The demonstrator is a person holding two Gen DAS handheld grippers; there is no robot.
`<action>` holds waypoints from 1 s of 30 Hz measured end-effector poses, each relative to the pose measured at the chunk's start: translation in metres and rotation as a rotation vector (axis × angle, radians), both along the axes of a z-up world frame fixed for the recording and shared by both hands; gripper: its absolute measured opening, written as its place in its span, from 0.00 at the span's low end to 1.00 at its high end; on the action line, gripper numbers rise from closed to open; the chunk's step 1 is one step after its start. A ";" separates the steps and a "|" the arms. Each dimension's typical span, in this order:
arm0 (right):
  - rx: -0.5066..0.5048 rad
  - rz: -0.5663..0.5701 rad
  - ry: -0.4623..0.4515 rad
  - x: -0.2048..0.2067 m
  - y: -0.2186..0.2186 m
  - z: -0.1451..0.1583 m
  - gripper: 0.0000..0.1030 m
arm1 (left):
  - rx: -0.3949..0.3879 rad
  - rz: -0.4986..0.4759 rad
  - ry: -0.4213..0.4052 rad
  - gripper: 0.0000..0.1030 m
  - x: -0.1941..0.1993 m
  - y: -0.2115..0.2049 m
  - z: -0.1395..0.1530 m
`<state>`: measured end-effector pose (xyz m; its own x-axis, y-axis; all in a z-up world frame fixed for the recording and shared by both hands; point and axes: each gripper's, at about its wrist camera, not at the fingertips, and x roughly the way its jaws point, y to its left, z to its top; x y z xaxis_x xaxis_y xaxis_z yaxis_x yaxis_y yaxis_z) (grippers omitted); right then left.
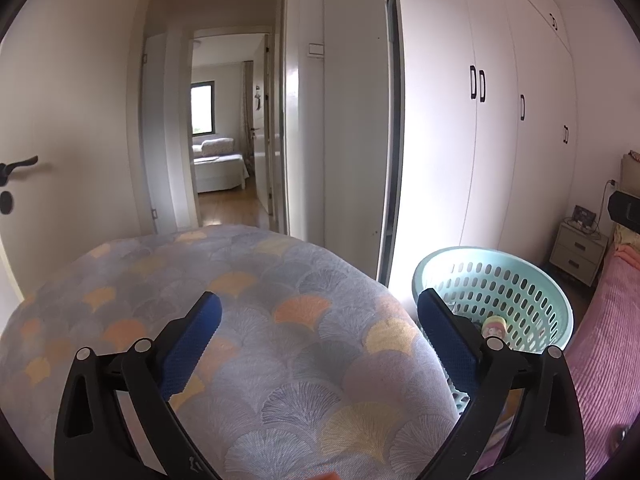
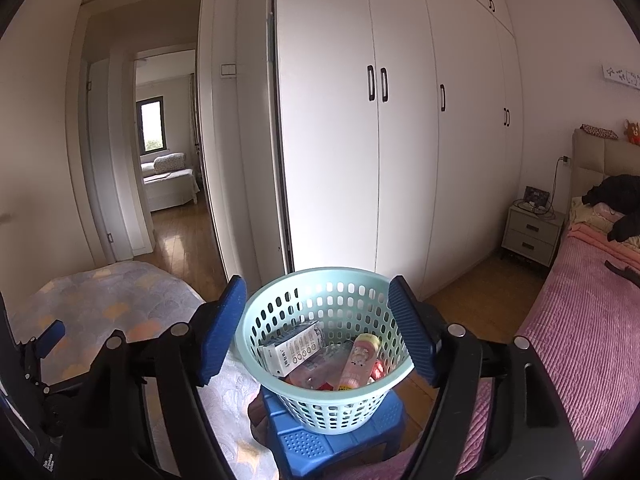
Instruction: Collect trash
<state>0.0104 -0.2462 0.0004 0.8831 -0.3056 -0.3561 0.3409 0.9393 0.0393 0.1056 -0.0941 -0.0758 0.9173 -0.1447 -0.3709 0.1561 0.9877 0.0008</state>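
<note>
Left hand-held gripper (image 1: pixel 320 320) spread wide, right hand-held gripper (image 2: pixel 318 304) open, both empty

2 wrist views facing the wardrobe (image 2: pixel 400 140), perhaps side by side, both near the basket (image 2: pixel 326 360).

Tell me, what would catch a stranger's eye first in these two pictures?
Probably the pale green perforated basket, standing on a blue plastic stool with a small carton and a pink bottle inside. Blue-padded tongs frame it: the right gripper stands open before it, gripping nothing. In the left wrist view the left gripper gapes wide over a fan-patterned cushion, with tall white wardrobes behind.
</note>
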 end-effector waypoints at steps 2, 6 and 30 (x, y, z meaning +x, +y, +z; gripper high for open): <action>0.000 -0.001 0.000 0.000 0.000 0.000 0.68 | -0.001 -0.002 0.002 0.93 0.000 0.000 0.001; 0.000 0.001 0.002 0.000 0.000 0.000 0.68 | 0.003 -0.004 0.000 0.93 0.000 0.000 0.001; 0.020 -0.009 0.006 -0.002 -0.006 -0.004 0.70 | 0.002 -0.002 0.006 0.93 0.000 0.000 0.001</action>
<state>0.0086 -0.2527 -0.0032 0.8783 -0.3064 -0.3671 0.3496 0.9352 0.0557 0.1058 -0.0945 -0.0747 0.9149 -0.1453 -0.3766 0.1578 0.9875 0.0022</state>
